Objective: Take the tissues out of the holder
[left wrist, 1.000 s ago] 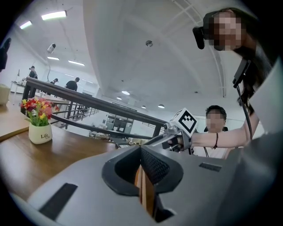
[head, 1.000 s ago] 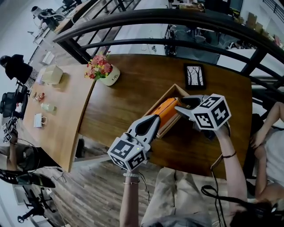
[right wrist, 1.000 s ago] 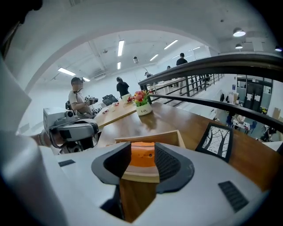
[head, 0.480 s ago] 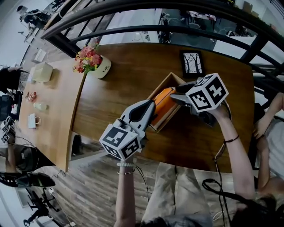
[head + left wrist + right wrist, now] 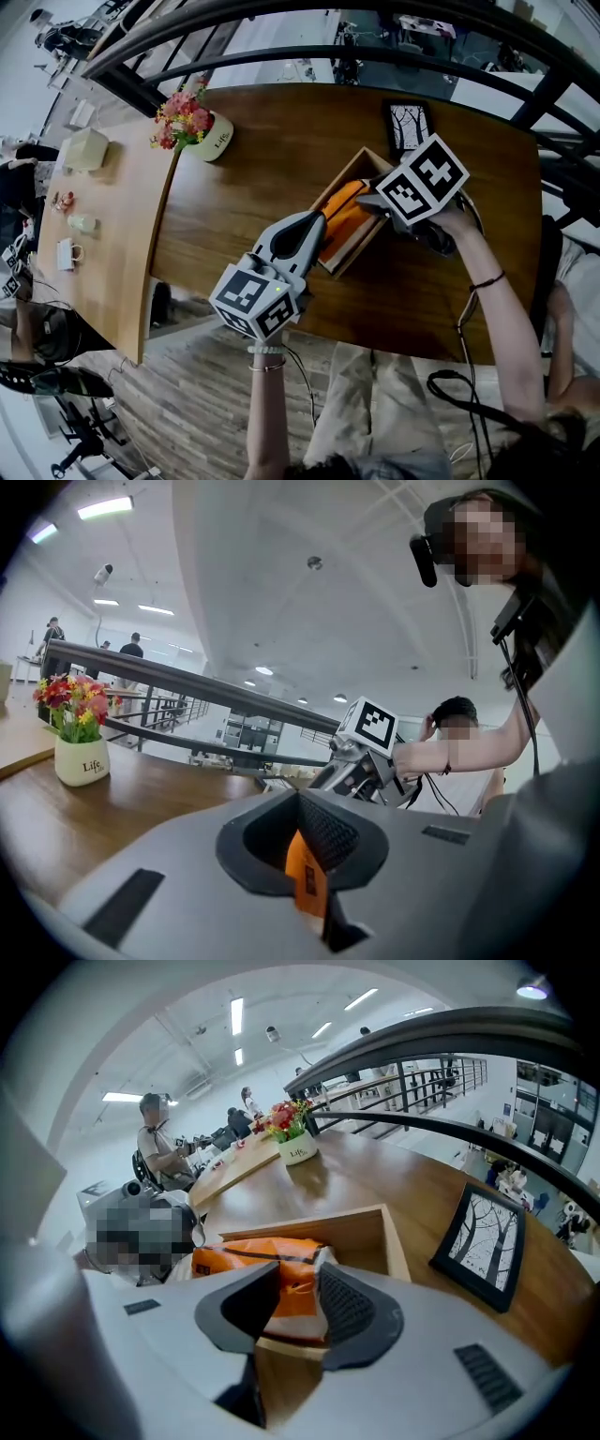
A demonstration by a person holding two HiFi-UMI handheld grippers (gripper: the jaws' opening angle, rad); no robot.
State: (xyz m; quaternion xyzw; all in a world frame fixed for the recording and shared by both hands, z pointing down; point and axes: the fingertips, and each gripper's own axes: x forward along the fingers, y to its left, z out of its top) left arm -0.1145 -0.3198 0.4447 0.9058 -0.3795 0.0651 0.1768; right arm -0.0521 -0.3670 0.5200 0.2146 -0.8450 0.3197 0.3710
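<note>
Left gripper: fingers clenched on a thin edge of the orange tissue pack. The pack sits partly inside the wooden holder on the table. Right gripper: fingers grasping the pack's other end.

Risks:
- The thin left pinch may slip or tear the wrapper.
- An uneven lift could snag the pack and drag the holder toward the picture frame.

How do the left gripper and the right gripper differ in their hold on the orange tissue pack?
The left gripper pinches a thin edge of the tissue pack, jaws almost together; the right gripper holds the pack's thick end, jaws wider apart. The left gripper reaches in from the table's near edge, the right gripper from the right. Both grip the same pack in the wooden holder.
</note>
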